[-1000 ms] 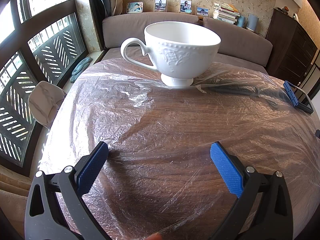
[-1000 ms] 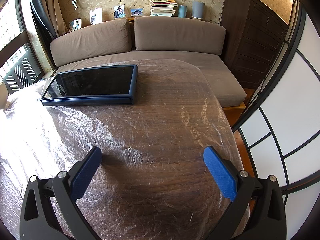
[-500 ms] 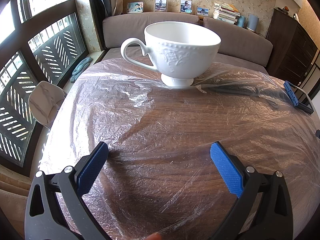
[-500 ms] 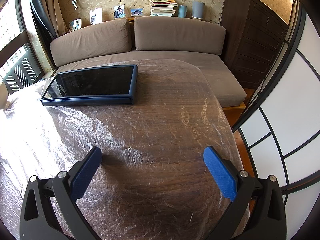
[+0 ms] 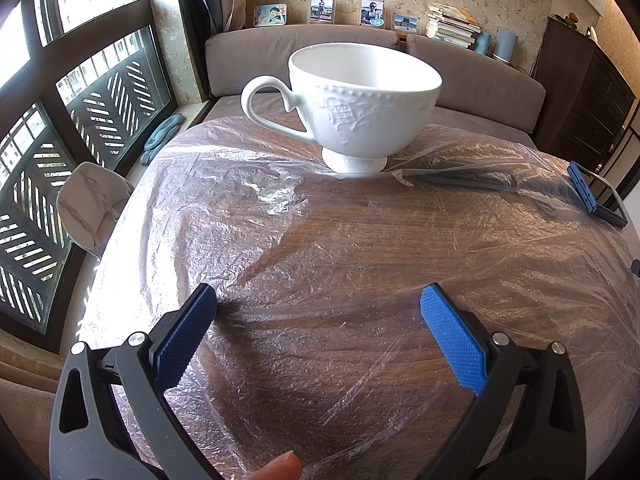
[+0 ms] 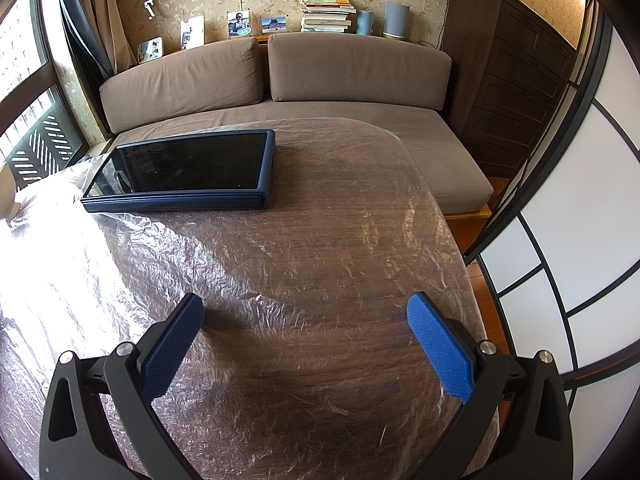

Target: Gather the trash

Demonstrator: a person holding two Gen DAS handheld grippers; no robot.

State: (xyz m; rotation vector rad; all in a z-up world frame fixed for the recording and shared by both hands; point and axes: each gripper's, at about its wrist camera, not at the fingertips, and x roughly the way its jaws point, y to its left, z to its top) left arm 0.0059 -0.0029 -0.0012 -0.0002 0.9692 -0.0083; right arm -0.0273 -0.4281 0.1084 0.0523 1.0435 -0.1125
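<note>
Surface: wooden table (image 5: pixel 360 240) under crinkled clear plastic film (image 5: pixel 224 200); brown sofa (image 6: pixel 340 80) behind.
Left gripper (image 5: pixel 318 304): low over film, level, jaws spread, nothing between.
Right gripper (image 6: pixel 306 308): same pose, jaws spread, empty.
Cup (image 5: pixel 360 100): white, upright on film, well ahead of left gripper.
Tablet (image 6: pixel 184 168): flat on the film, far side from right gripper.

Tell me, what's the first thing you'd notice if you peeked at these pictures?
Probably the big white teacup standing upright at the far side of the table, on the crinkly clear plastic sheet that covers the wood. Next, the dark tablet lying flat toward the far left of the table in the right camera's view. Both the left gripper and the right gripper are wide open, holding nothing.
</note>
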